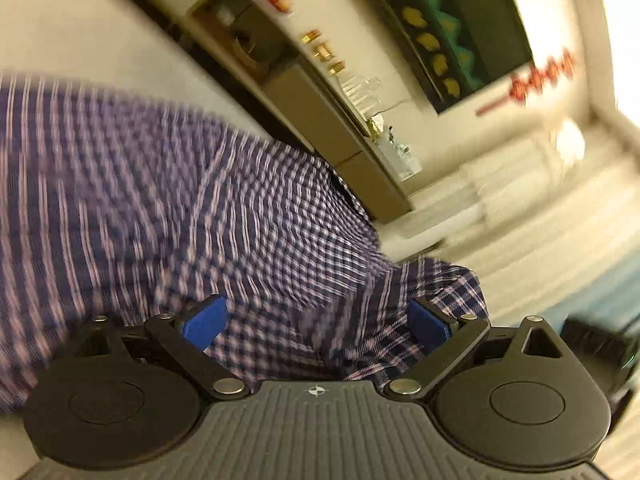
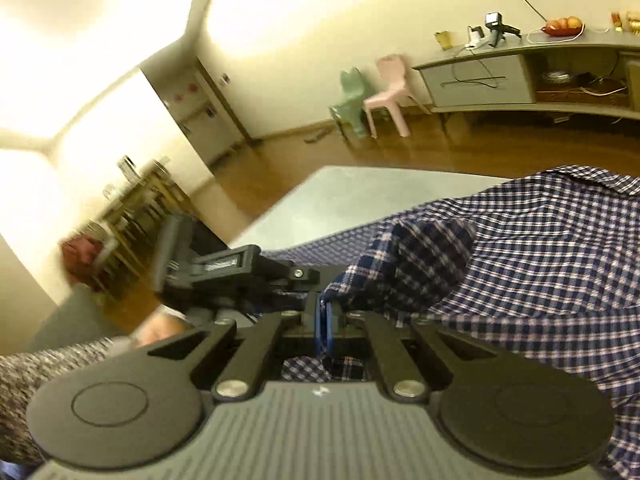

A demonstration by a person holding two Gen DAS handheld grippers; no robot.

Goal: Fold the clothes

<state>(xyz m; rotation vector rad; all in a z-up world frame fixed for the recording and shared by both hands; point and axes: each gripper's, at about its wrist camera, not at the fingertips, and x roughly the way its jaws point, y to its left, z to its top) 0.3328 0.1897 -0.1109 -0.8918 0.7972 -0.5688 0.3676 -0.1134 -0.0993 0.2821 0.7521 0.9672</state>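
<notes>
Over the grey table (image 2: 360, 196) we have the checked shirt (image 2: 540, 248) spread in a rumpled heap, its blue, white and pink weave covering the table's near side and leaving the far corner bare. Our right gripper (image 2: 325, 326) has its blue pads pressed together on a fold of the shirt's edge, the cloth bunching just beyond the table's near edge. Our left gripper (image 1: 316, 320) stands wide apart, its blue pads (image 1: 204, 322) on either side of the shirt, gripping nothing; that view is blurred. Beyond the table, a pink chair (image 2: 390, 92) stands by a low cabinet (image 2: 520, 76).
</notes>
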